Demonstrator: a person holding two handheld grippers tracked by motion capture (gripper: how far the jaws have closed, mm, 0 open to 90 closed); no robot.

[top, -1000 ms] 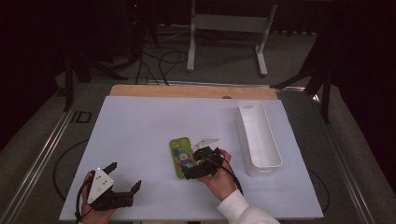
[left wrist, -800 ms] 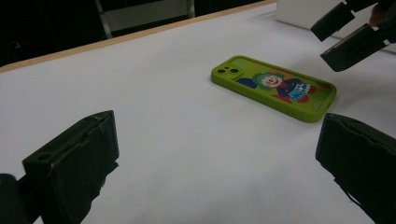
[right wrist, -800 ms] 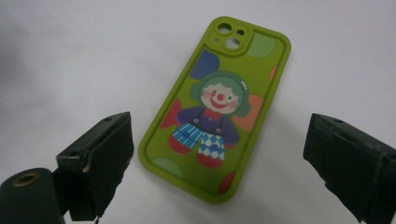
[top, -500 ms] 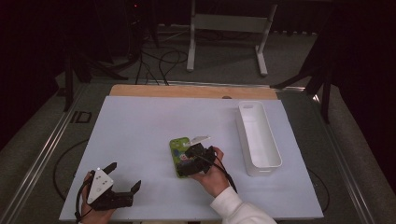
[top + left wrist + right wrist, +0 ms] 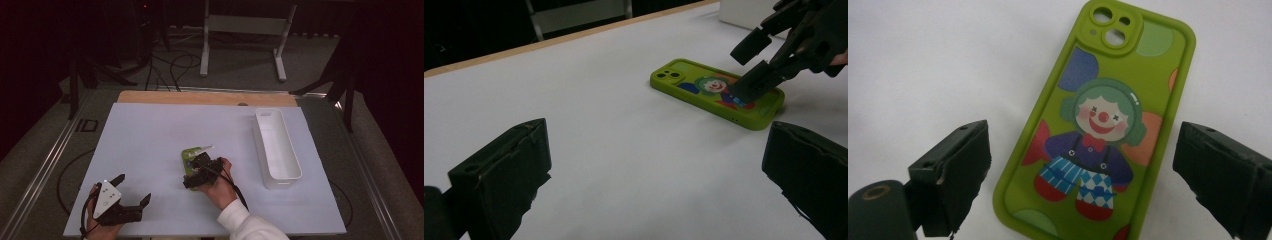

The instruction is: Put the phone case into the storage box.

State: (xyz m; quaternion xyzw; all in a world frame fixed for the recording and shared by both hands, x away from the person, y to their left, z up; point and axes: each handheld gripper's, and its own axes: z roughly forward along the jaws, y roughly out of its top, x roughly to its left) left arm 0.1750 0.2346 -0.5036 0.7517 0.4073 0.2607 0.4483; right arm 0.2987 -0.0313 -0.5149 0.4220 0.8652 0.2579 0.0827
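Two tools out: my right tool (image 5: 196, 172) hangs jaws wide over the green phone case (image 5: 1098, 125) lying flat mid-surface (image 5: 150, 150), straddling its lower end for a side grip, while my left tool (image 5: 131, 195) idles wide open near the front edge.

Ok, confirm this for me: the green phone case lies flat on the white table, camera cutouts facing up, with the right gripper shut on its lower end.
One thing is off: the right gripper is not shut. The right gripper view shows its jaws open, one on each side of the phone case, which lies between them ungripped. The rest holds: the green case lies flat on the white table with its camera cutouts up.
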